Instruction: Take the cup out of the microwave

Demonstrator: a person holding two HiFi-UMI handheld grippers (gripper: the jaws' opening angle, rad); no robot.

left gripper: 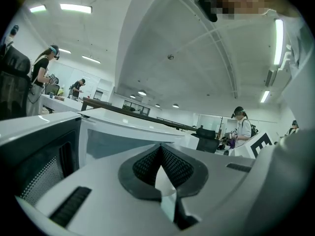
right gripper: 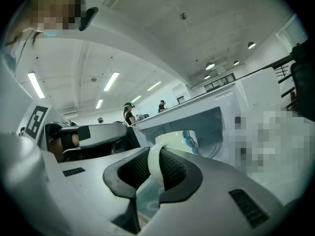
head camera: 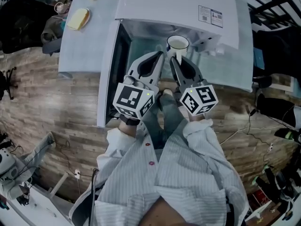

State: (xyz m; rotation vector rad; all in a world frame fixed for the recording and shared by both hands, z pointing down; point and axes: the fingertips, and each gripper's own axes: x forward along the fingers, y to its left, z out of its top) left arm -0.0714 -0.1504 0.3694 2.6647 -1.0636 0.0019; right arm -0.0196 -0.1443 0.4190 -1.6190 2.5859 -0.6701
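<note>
A white cup (head camera: 178, 43) hangs just in front of the open white microwave (head camera: 178, 6). My right gripper (head camera: 175, 58) is shut on the cup's handle. In the right gripper view the handle (right gripper: 153, 165) stands upright between the pads of the right gripper (right gripper: 156, 162), and the cup body (right gripper: 178, 139) shows beyond them against the microwave cavity (right gripper: 216, 122). My left gripper (head camera: 160, 56) is close beside it on the left, shut and holding nothing. In the left gripper view the jaws of the left gripper (left gripper: 160, 154) meet at the tip, facing the microwave (left gripper: 123, 127).
The microwave door (head camera: 109, 74) is swung open to the left, beside my left gripper. A yellow block (head camera: 78, 18) lies on the pale table (head camera: 84, 46) left of the microwave. Cables run over the wooden floor (head camera: 244, 126) at right. People stand in the room behind.
</note>
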